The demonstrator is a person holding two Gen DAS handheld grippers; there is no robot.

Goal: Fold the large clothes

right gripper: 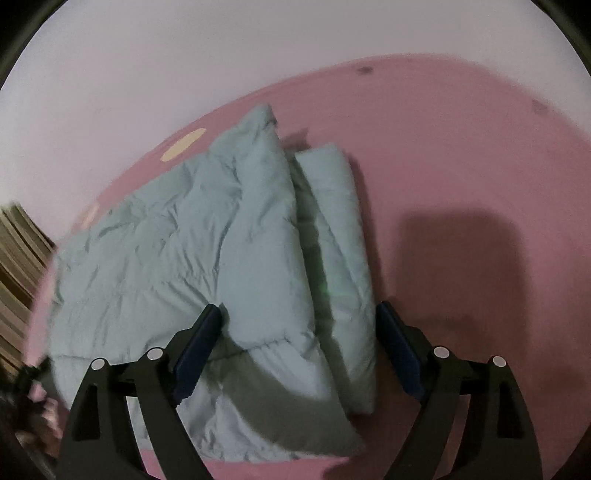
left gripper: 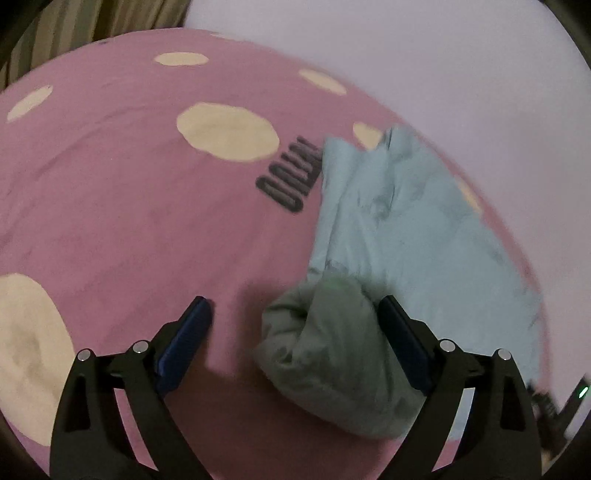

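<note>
A pale blue puffy quilted garment lies partly folded on a pink bed cover, with a narrower folded strip along its right side. My right gripper is open above the garment's near end, its jaws wide on either side of the fold. In the left wrist view the garment lies at the right, with a bunched end near my right finger. My left gripper is open and holds nothing.
The pink cover has cream spots and black lettering. A pale wall runs behind the bed. Striped curtains hang at the far left. A dark device with a green light sits at the right edge.
</note>
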